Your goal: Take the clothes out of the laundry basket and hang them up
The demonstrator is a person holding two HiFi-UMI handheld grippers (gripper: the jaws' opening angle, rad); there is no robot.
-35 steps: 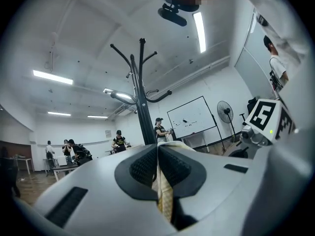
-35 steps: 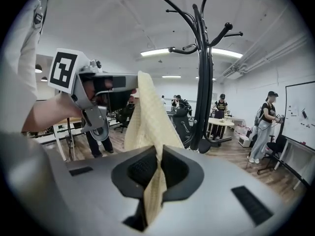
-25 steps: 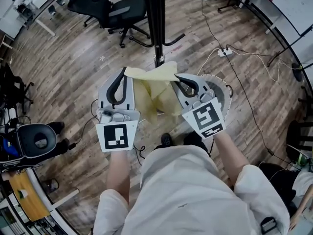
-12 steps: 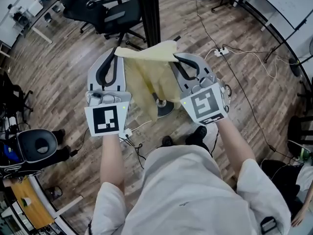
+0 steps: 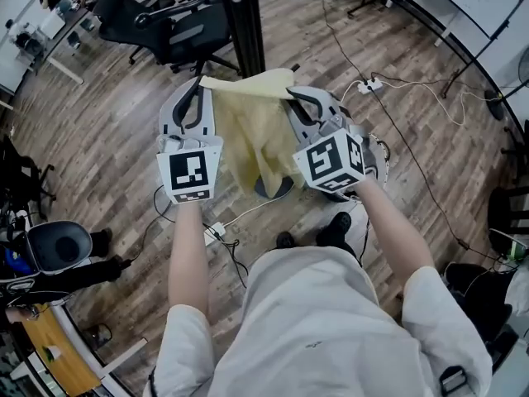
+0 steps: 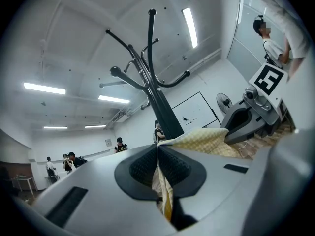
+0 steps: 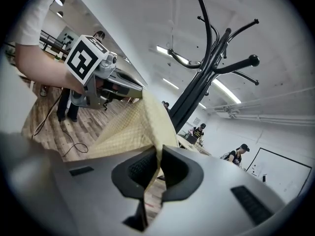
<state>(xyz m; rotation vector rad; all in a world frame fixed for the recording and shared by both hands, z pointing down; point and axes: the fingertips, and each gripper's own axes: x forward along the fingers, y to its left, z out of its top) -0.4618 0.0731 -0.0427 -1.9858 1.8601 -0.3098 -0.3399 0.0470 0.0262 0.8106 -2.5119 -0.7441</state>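
L gripper [image 5: 198,88], R gripper [image 5: 291,97] clamp yellow cloth [image 5: 256,131]; coat rack [image 5: 244,23] ahead.

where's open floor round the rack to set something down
Widest bare floor lies left of the left gripper, this side of the chair. A narrower strip runs between the rack pole and the power strip. Crowded under the cloth: rack base and cables.

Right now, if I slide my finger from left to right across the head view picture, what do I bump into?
left gripper → yellow cloth, held by both grippers → right gripper → white power strip on the floor
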